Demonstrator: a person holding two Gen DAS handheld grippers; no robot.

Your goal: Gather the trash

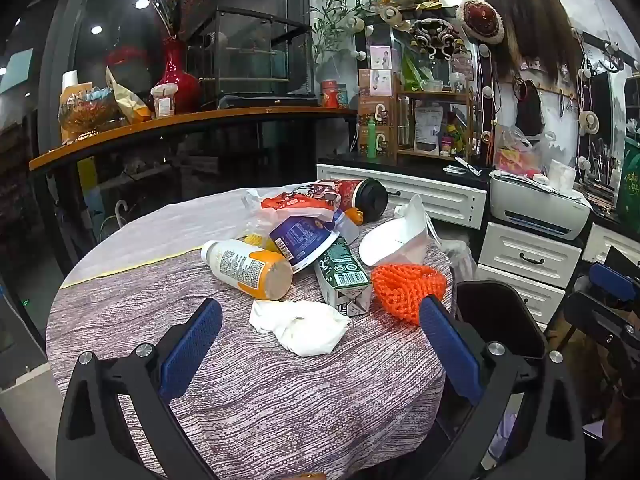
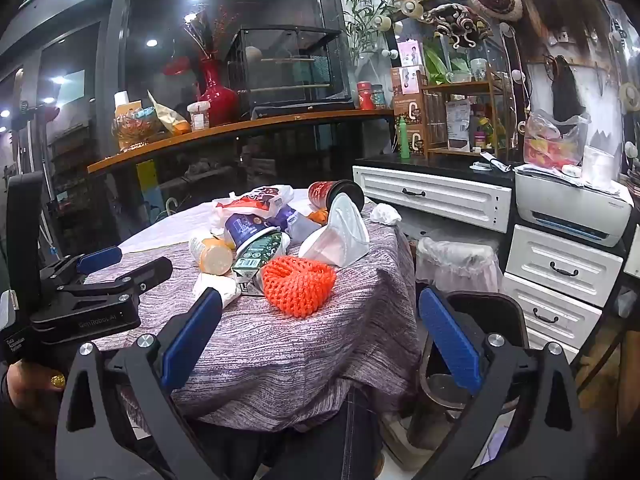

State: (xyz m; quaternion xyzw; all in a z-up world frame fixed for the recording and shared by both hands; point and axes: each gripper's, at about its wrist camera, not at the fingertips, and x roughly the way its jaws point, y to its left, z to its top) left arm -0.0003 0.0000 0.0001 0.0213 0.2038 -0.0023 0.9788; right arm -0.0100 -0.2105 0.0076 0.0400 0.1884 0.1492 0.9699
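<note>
Trash lies heaped on the round cloth-covered counter point(image 1: 280, 392), ahead of both tools and touched by neither.

Left tool point(image 1: 320, 344): jaws spread wide, nothing between them, aimed slightly downward over the near part of the counter. Directly ahead, just beyond the fingertip line and near the centre of the frame, lies a crumpled white tissue point(image 1: 300, 326). It sits between the lines of the two fingers, a little left of middle. Behind it, toward upper centre, a green carton point(image 1: 344, 276) lies with its long axis running away from the tool. Left of that, an orange bottle point(image 1: 248, 270) lies on its side, its long axis running left to right and base toward the tool. An orange net point(image 1: 408, 282) sits right of the carton, close to the right finger.

Right tool point(image 2: 320, 344): jaws likewise spread and empty, held off the counter's near edge. The net point(image 2: 298, 284) lies ahead and slightly left of its centre line, with counter cloth in between.

Judgement: the left tool is nearer the heap; the tissue is its most direct pick, needing only a short straight advance. A lined bin point(image 2: 456, 260) stands at right of the counter.
</note>
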